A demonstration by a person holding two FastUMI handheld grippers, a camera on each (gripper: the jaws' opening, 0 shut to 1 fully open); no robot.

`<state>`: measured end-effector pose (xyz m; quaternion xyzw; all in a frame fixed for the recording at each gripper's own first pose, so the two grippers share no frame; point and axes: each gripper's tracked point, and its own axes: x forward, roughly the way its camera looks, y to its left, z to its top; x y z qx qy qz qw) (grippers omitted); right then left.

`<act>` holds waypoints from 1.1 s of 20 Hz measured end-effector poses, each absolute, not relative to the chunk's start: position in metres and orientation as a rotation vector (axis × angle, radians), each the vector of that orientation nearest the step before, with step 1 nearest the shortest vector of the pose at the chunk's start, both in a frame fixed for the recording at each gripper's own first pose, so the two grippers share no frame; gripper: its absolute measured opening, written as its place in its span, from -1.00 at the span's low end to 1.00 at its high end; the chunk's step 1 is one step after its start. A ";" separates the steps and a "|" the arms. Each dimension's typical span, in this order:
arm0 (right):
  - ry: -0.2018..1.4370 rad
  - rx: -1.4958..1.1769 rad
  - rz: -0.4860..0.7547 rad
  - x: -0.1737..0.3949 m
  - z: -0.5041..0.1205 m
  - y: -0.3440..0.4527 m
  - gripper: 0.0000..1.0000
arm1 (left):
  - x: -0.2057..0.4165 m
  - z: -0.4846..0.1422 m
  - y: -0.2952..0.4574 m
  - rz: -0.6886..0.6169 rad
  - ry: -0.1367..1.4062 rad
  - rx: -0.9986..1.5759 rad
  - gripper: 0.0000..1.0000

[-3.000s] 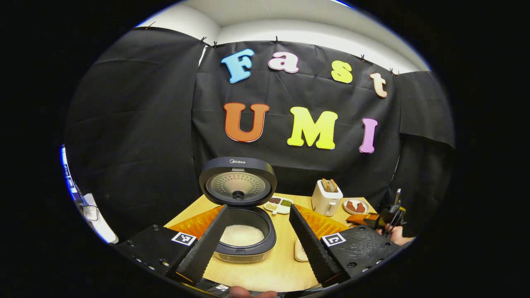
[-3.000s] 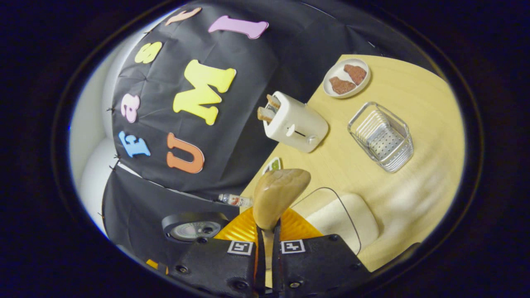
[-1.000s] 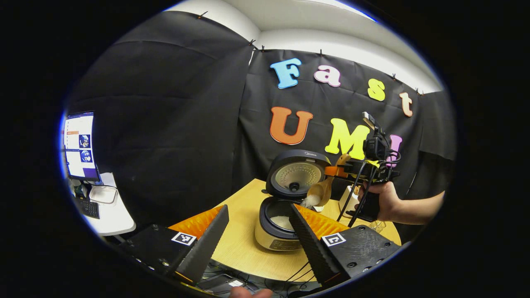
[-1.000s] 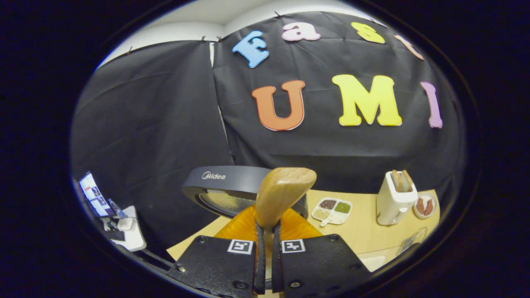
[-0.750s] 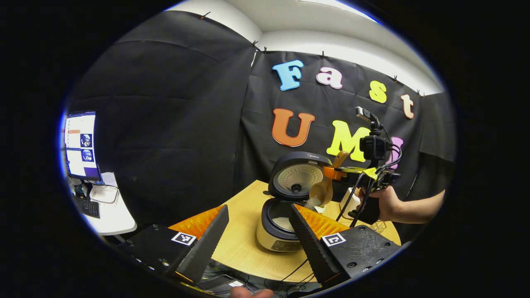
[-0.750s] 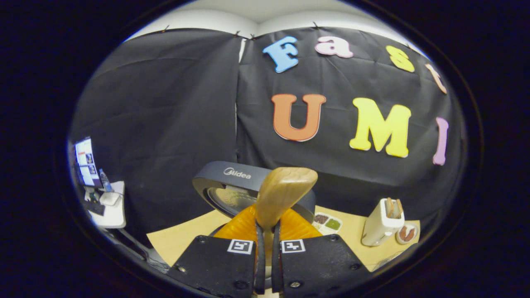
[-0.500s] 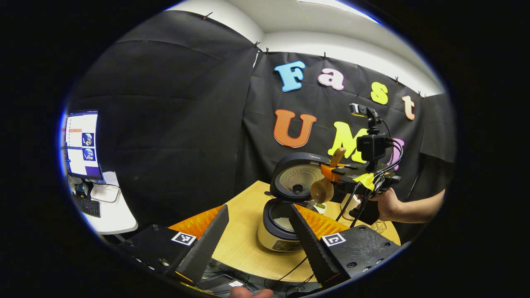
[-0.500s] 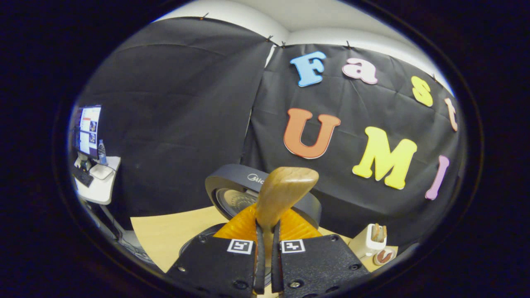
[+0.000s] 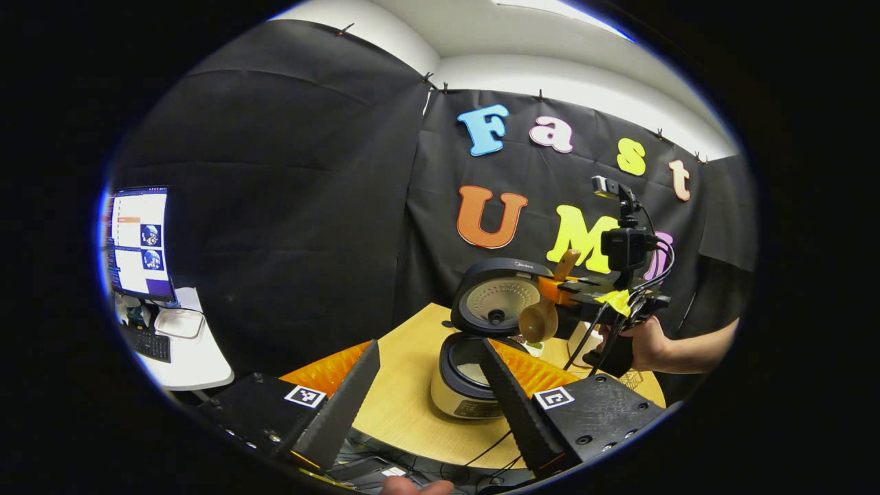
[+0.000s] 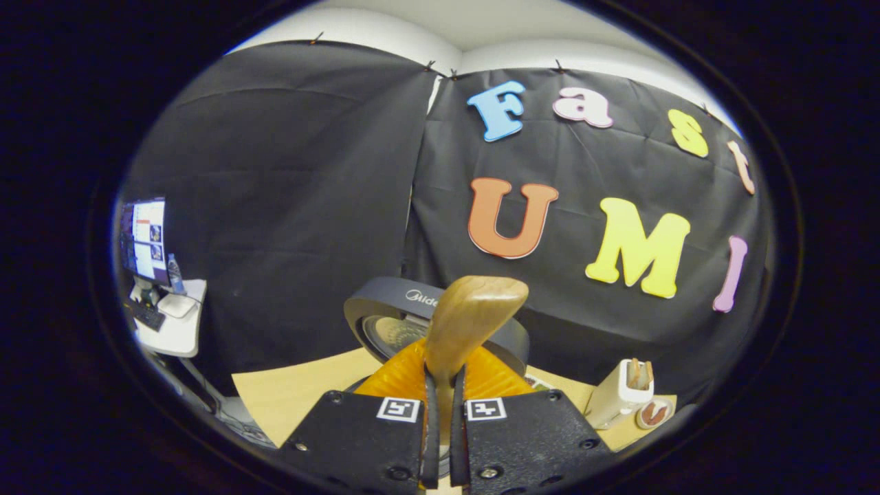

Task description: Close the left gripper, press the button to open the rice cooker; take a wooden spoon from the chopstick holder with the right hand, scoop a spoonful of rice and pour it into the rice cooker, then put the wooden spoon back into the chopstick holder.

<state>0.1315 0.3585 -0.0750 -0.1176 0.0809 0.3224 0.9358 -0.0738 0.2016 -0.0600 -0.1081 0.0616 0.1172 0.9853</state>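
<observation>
Left gripper: we see its two fingers spread wide at 6 o'clock in the left gripper view, with nothing between them; each finger base bears a square black-and-white marker.
Right gripper: in the right gripper view we see its fingers closed tight on the spoon handle, also with a square marker on each base. In the left gripper view we see it at 3 o'clock, held by a hand.
Spoon: wooden; handle end stands up between the right fingers. In the left gripper view its bowl hangs down over the cooker pot.
Cooker: on the table, lid raised upright; white rice visible in the pot.
Writing: we read part of a brand on the lid edge, "Mide", the rest hidden by the spoon.
Toaster: white, at 4 o'clock in the right gripper view, bread in its slots.
Monitor: at 9 o'clock, lit.
</observation>
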 end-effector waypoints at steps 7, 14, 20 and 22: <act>0.300 0.003 0.683 0.119 -0.056 0.311 -0.77 | -0.058 -0.036 0.174 0.172 0.104 -0.236 0.89; 0.365 0.266 0.542 0.135 -0.023 0.190 -0.77 | -0.017 -0.013 0.119 0.043 0.088 -0.239 0.89; 0.355 0.386 0.328 0.164 -0.021 0.059 -0.77 | 0.026 -0.004 0.073 -0.045 0.090 -0.195 0.89; 0.355 0.403 0.253 0.172 -0.029 0.018 -0.77 | 0.038 -0.001 0.064 -0.057 0.089 -0.188 0.89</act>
